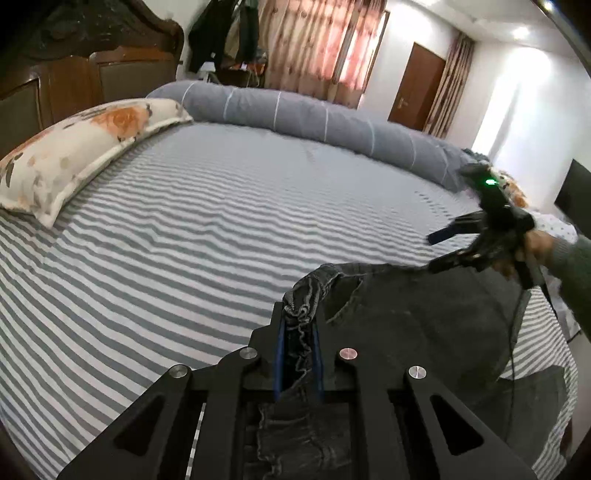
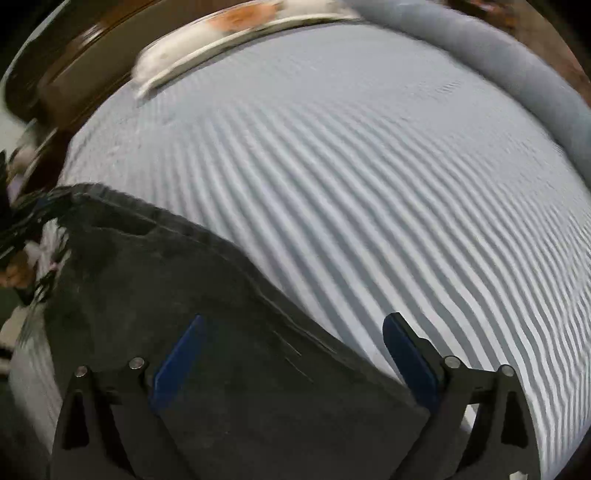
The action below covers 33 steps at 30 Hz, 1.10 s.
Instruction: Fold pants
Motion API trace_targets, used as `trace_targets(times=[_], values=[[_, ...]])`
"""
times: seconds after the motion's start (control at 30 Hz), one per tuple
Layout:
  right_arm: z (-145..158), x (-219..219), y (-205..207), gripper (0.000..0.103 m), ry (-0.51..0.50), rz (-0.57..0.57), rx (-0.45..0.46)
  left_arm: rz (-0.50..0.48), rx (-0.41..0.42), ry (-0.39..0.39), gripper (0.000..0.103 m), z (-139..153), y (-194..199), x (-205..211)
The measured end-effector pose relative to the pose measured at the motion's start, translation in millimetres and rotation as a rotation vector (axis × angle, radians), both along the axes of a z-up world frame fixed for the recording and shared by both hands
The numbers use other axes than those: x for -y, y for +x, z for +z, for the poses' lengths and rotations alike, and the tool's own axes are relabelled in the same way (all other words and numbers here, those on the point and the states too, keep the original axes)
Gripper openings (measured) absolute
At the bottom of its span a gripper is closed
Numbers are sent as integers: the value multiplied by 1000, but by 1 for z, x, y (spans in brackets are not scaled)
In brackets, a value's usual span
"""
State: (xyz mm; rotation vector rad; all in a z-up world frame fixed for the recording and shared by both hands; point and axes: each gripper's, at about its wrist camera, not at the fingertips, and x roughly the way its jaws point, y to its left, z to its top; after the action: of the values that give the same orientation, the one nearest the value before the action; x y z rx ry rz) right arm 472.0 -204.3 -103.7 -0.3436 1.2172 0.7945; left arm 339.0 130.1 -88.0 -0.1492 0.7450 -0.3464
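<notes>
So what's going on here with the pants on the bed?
A person is folding dark pants on a striped bed, with a gripper in each hand. The left gripper is shut on a bunched edge of the pants. The right gripper is open above the other end, gripping nothing yet.

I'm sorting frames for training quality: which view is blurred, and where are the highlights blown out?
Right wrist view: motion blur smears the striped sheet, the pillow and the dark pants; only the right tongs look crisp. Left wrist view: mostly sharp, with the left tongs and pants clear, though the ceiling lights and the wall by the door are overexposed. Both show fisheye bending.
</notes>
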Motion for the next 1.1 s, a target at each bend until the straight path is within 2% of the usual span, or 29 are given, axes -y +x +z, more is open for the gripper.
trace_targets(times=[0.17,0.23,0.27,0.37,0.43,0.53,0.57,0.63,0.7,0.8,0.87,0.97,1.1], values=[[-19,-27,18,87,39,145,-127,15,29,-19,12,5,-7,-2],[-30,-28,24,78,22,181,-179,25,34,-19,12,3,-8,-4],[-36,-26,27,71,5,196,-204,30,34,-14,12,2,-8,-4],[-40,-4,32,59,4,204,-240,45,36,-9,12,-1,-7,-8],[-38,20,30,55,-7,192,-256,57,36,-9,12,-3,-7,-11],[-39,55,29,42,-48,158,-280,66,35,-2,12,-4,-7,-13],[-39,62,28,33,-54,145,-279,66,37,7,12,-4,-7,-13],[-41,83,25,29,-77,111,-278,69,34,30,12,-5,-6,-10],[-45,104,23,21,-127,87,-274,72,30,42,13,-5,-5,-8],[-42,117,16,15,-133,52,-230,84,20,49,13,-5,-3,-7],[-42,117,11,15,-143,22,-193,102,8,51,13,-6,-2,-7],[-36,104,-10,13,-220,38,-61,120,0,89,13,-6,0,-2],[-25,93,-37,4,-294,-34,60,125,-8,157,13,0,-1,8]])
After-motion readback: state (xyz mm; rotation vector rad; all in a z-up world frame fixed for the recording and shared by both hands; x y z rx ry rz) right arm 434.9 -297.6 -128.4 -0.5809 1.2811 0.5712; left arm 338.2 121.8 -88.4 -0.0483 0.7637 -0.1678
